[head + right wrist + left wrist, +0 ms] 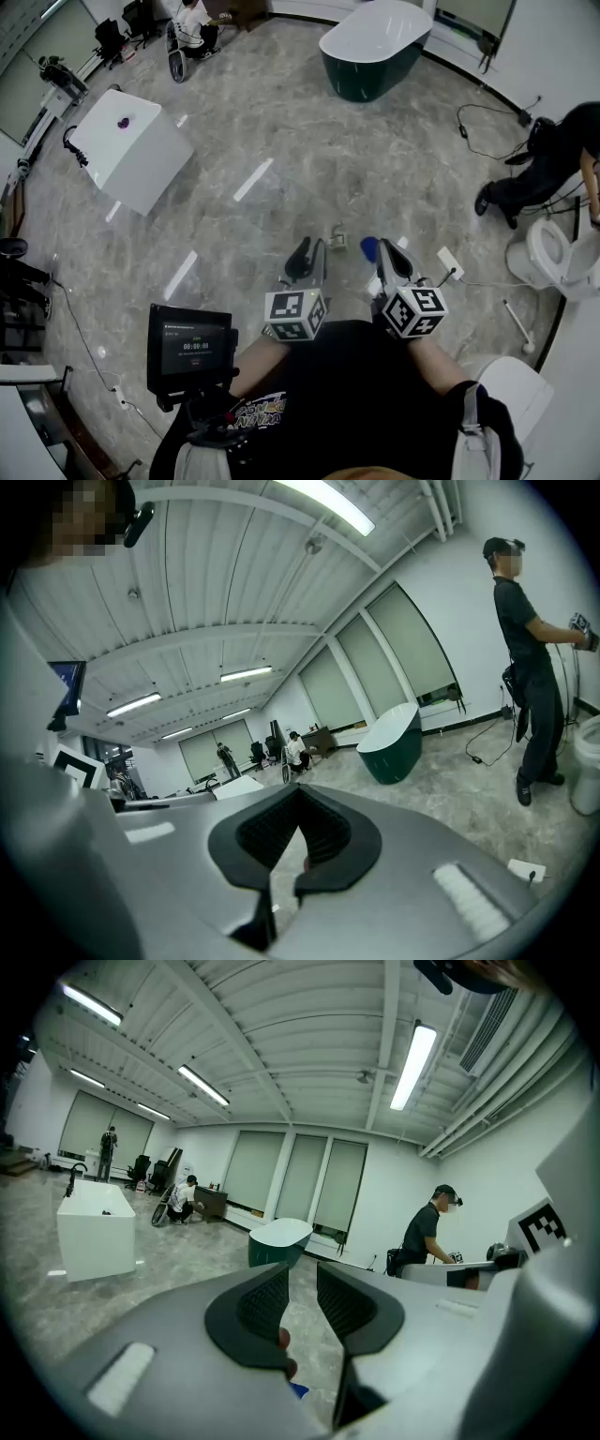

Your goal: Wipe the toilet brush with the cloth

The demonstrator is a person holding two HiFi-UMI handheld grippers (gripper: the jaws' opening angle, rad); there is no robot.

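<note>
Both grippers are held level in front of the person, above the grey stone floor. My left gripper (302, 249) (302, 1277) has its jaws nearly together, with only a thin slit and nothing between them. The right gripper (390, 249) (298, 797) is shut and empty, tips touching. A small blue thing, probably the cloth (368, 247) (298, 1389), lies on the floor just beyond and between the grippers. A thin white stick with a round end, perhaps the toilet brush (517, 325), lies on the floor at the right near a white toilet (551, 259).
A dark green bathtub (373, 49) stands far ahead, a white block (133, 148) at the left. A person in black (553, 157) bends by the toilet. Cables (480, 122) and a white socket strip (450, 263) lie on the floor. A small screen (189, 346) hangs at lower left.
</note>
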